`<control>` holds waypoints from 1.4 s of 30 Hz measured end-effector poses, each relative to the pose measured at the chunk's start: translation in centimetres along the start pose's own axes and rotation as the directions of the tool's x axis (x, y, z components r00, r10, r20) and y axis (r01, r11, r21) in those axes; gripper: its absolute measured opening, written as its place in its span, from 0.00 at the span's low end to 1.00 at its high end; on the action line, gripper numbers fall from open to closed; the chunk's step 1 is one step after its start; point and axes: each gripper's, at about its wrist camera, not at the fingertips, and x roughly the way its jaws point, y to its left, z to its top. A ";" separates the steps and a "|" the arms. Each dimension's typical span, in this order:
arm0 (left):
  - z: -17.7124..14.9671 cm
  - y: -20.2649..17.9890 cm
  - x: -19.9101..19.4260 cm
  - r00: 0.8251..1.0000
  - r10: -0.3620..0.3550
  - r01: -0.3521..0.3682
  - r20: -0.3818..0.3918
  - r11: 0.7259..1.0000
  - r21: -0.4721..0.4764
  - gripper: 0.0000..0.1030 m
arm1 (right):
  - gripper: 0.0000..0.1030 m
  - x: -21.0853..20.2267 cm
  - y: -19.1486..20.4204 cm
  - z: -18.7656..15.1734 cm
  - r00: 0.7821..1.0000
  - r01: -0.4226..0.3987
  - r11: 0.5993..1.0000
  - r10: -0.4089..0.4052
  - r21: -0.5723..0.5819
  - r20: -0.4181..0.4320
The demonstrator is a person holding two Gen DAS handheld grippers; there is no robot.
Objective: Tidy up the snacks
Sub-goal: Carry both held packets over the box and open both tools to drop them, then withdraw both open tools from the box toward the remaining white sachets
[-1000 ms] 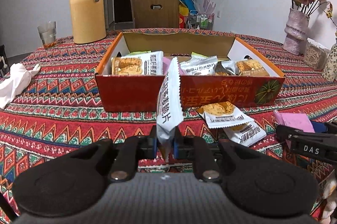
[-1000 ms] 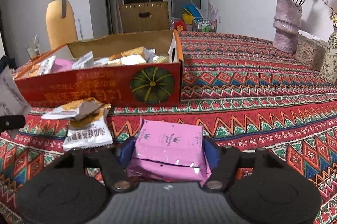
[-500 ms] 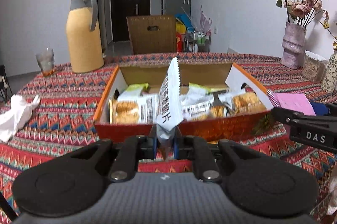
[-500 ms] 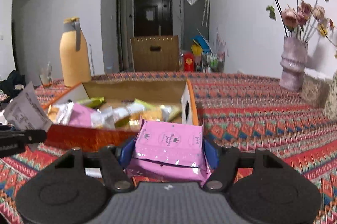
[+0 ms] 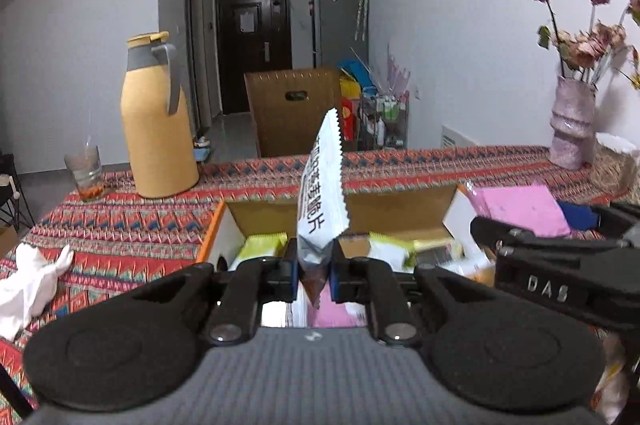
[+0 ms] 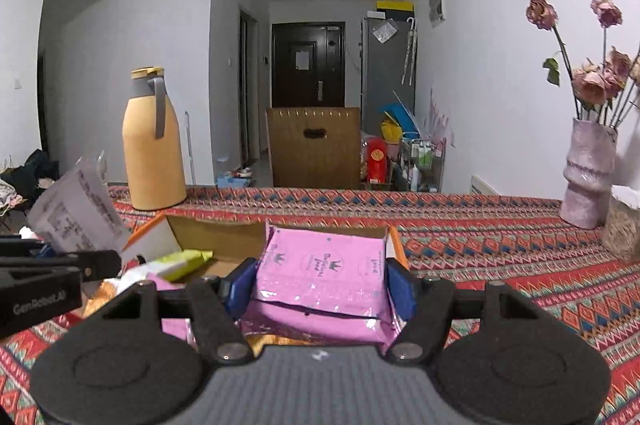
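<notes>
Both hand-held grippers grip packets (white [image 5: 322,201], pink [image 6: 324,265]) above crowded box [image 5: 224,225].

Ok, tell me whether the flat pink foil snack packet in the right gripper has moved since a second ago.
Yes. The pink foil packet rose and went forward: then low before the orange cardboard box, now over its open top.

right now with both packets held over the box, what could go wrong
1. The left gripper pinches the white packet only at its bottom corner, so it may swing or slip before release.
2. The right gripper with the pink packet is close beside the left one; they might collide over the open box.
3. The box already holds loose snacks, so a dropped packet may land on top and slide out.
</notes>
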 end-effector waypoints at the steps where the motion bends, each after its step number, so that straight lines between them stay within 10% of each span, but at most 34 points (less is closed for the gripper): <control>1: 0.4 0.1 0.5 1.000 0.003 -0.003 0.007 1.000 -0.006 0.14 | 0.65 0.5 0.1 0.2 1.000 -0.001 1.000 0.001 0.000 0.002; 19: -0.3 2.0 6.7 1.000 0.023 -0.024 -0.011 0.998 -0.060 0.15 | 0.65 6.8 0.0 -0.9 1.000 -0.017 1.000 0.017 0.010 -0.022; 26: -0.5 2.9 5.8 0.996 0.082 -0.079 0.022 0.991 -0.106 0.98 | 0.85 7.1 -0.5 -1.4 0.999 -0.002 0.999 0.004 0.032 -0.047; 28: -0.3 3.1 5.3 0.994 0.097 -0.092 0.039 0.988 -0.121 1.00 | 1.00 7.0 -0.7 -1.5 0.999 0.000 0.999 0.002 0.046 -0.043; 42: 0.1 2.8 5.0 0.993 0.116 -0.111 0.035 0.986 -0.124 1.00 | 1.00 6.8 -0.9 -1.2 1.000 0.007 0.998 -0.005 0.064 -0.022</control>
